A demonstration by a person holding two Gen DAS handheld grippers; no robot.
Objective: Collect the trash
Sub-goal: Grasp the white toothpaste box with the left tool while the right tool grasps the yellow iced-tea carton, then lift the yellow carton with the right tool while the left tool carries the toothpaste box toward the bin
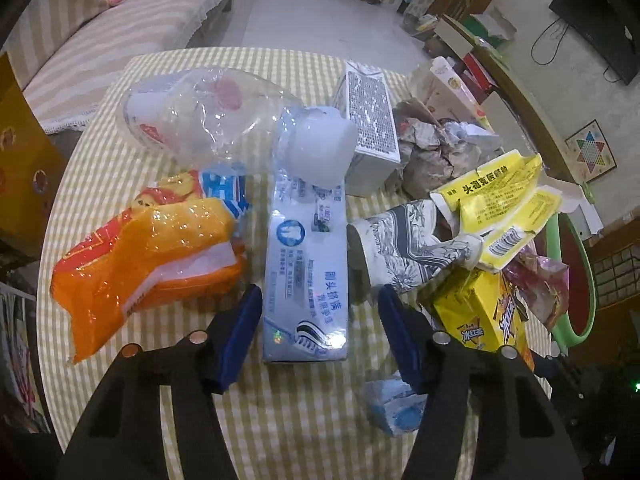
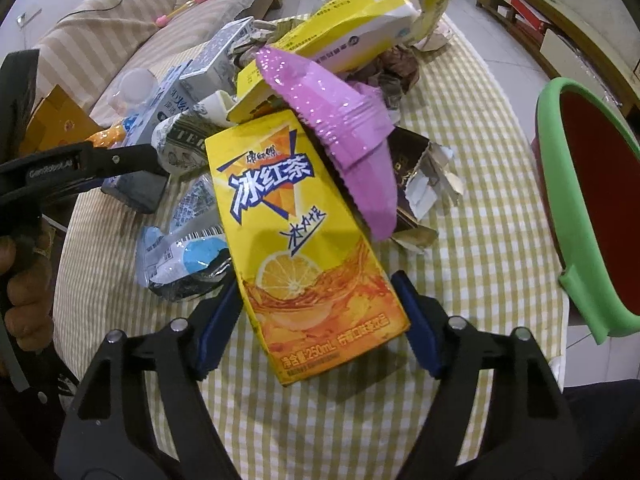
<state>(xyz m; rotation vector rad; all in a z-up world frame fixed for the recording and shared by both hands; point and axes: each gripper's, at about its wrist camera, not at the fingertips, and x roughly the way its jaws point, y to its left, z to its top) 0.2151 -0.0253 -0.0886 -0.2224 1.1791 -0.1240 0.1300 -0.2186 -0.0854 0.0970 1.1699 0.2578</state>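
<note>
Checked cloth covers the bench (image 2: 480, 184), with trash heaped across it and a green-rimmed bin (image 2: 560, 216) at its far edge. Both tools are open and hold nothing. The right tool (image 2: 320, 322) straddles the yellow tea carton (image 2: 296, 240), pads barely clear; closing could drag the pink wrapper (image 2: 344, 120) lying on it. The left tool (image 1: 318, 338) straddles the toothpaste box (image 1: 306, 264), whose glossy skin may slip

1. A striped beige sofa (image 1: 100, 40) stands behind the bench (image 1: 256, 60), which wears a yellow-checked cloth.
2. Pale floor tiles (image 1: 320, 12) stretch beyond.
3. A dark television (image 1: 596, 28) hangs on the right wall.
</note>
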